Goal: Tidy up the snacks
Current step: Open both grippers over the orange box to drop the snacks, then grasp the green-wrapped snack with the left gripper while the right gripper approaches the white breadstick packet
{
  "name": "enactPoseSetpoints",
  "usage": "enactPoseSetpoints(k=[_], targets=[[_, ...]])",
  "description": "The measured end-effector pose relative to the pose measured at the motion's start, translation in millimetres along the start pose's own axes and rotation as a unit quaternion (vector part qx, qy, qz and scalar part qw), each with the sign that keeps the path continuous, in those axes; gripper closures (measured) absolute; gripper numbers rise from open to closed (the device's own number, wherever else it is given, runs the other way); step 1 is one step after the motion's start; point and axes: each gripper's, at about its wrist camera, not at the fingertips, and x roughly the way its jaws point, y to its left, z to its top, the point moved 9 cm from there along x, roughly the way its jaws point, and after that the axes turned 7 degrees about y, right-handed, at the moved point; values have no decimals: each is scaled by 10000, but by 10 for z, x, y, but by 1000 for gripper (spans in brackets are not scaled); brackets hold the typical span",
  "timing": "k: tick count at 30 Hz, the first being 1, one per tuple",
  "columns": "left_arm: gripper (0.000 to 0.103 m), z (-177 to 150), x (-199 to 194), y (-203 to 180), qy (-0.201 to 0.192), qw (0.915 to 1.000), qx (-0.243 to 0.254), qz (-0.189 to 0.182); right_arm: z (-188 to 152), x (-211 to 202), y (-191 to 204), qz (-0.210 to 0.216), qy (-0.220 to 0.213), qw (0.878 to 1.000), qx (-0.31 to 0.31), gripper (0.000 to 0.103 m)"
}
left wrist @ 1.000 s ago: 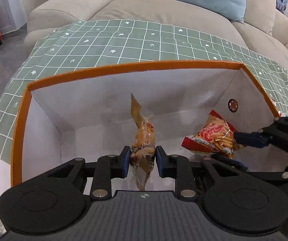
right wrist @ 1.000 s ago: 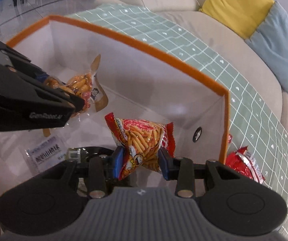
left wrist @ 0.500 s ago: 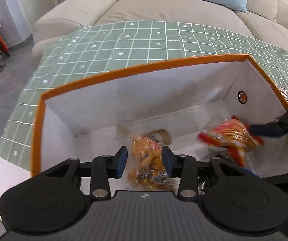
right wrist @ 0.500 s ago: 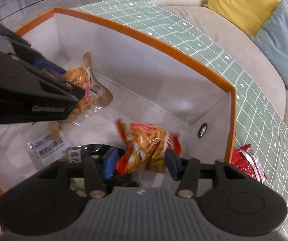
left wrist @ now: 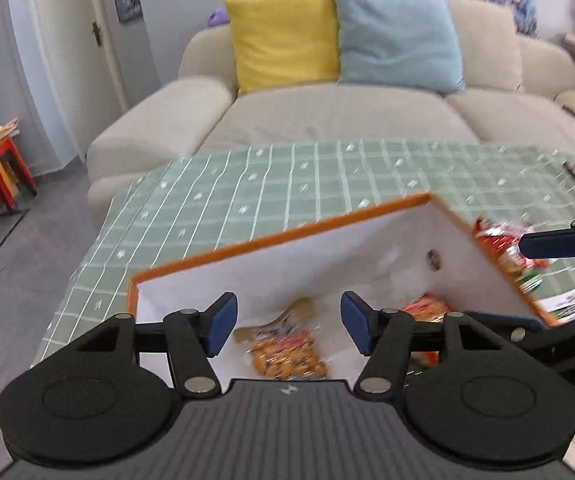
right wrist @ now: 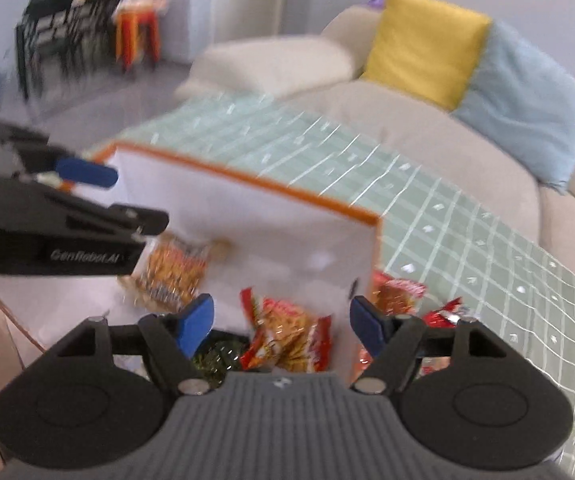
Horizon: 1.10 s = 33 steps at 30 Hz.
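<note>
The left tool (left wrist: 287,326) is spread wide with nothing between its blue pads, hanging above the near edge of the white, orange-rimmed box (left wrist: 287,236). The right tool (right wrist: 282,322) is just as wide and just as empty, poised over the box's right end.

Inside the box, a clear packet of orange snacks (left wrist: 287,354) lies flat on the floor at about 6 o'clock in the left wrist view, straight below the gap between the left tool's pads. A red packet of stick snacks (right wrist: 287,340) lies beside it toward the box's right wall, directly under the right tool's gap in the right wrist view; something dark green shows just left of it, too blurred to name.

What the coming move likely turns on is the loose packets outside the box. More red packets (right wrist: 397,292) lie on the green checked table (right wrist: 487,240) just beyond the box's right wall, at about 2 o'clock from the right tool's pads. The right tool is plainly the nearer one; the left tool would have to cross the whole box to reach them. Blur hides how these packets' long axes run, so the approach angle cannot be judged yet.

A beige sofa (left wrist: 327,120) with yellow and blue cushions stands beyond the table.
</note>
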Motion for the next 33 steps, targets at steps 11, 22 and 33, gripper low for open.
enactPoseSetpoints(k=[11,22,33], targets=[[36,64,-531,-533,-619,9973,128,-385,-332,-674,-573,-173,-737,9964,383,31],[25,32,-838,-1471,-838,9858,1065,-995,-1222,-804,-1359,-543,-181,9889,1368,30],[21,-492,-484,-2425,89,9640,1954,-1799,-2021,-576,-1898,-799,592,9651,2422,30]])
